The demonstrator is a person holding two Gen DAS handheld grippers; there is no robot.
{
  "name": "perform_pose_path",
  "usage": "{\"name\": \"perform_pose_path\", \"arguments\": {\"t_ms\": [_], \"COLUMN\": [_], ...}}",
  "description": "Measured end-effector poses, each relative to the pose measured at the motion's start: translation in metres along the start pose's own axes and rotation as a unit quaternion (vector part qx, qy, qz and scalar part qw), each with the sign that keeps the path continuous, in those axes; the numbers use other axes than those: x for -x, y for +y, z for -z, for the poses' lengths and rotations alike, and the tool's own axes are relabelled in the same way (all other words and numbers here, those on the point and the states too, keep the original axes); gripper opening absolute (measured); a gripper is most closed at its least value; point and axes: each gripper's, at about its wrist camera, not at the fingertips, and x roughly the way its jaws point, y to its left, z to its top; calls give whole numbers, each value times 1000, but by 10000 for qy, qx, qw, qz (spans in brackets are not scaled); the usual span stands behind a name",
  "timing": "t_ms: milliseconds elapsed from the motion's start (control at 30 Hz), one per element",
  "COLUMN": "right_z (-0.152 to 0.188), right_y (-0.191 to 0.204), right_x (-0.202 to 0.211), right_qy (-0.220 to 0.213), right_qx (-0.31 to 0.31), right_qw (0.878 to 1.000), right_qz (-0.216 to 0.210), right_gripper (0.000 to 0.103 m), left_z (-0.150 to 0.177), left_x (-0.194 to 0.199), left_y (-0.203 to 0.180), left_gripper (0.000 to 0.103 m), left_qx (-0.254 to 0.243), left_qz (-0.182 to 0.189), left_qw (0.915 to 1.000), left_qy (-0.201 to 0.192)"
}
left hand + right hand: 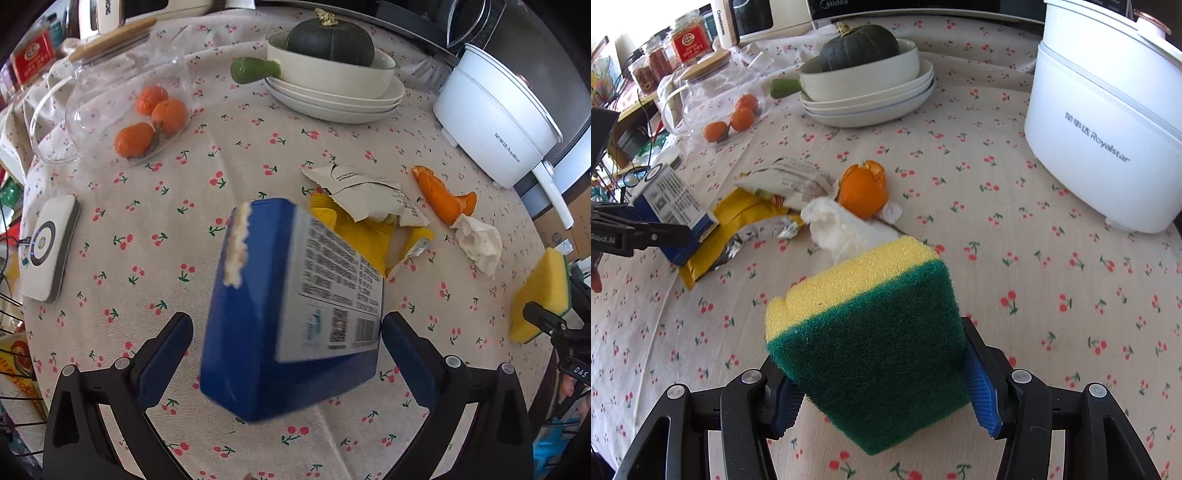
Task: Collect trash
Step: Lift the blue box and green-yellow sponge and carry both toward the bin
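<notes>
A torn blue carton (288,314) sits between the fingers of my left gripper (286,354); the left pad stands a little off it, and the carton looks blurred. It also shows in the right wrist view (670,206). My right gripper (882,398) is shut on a yellow and green sponge (871,339), held above the tablecloth. Trash lies on the table: a yellow wrapper (373,236), a white wrapper (365,192), orange peel (443,199) and a crumpled tissue (478,240).
A white electric pot (1108,122) stands at the right. Stacked white dishes (332,92) hold a dark green squash (330,40). A glass jar (122,85) lies by three tangerines (155,118). A white device (48,243) lies at the left edge.
</notes>
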Motion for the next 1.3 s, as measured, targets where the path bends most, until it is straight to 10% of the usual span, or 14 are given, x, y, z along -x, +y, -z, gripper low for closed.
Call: {"name": "perform_pose_path", "arguments": {"t_ms": [100, 267, 1300], "right_z": [6, 12, 130], "right_y": [1, -4, 8], "right_x": [3, 14, 163], "right_qy": [26, 12, -213], "right_qx": [4, -81, -883], "right_qw": [10000, 9999, 9944], "right_qz": [19, 80, 532], "right_gripper": [64, 64, 64], "left_z": [4, 14, 152], "left_x": [9, 25, 127], "left_y": [-9, -8, -120], "left_gripper": [92, 23, 22], "left_qx": [-69, 200, -685], "left_qz": [-165, 320, 755], "left_qw": [9992, 9973, 9926], "left_qy": [-354, -638, -665]}}
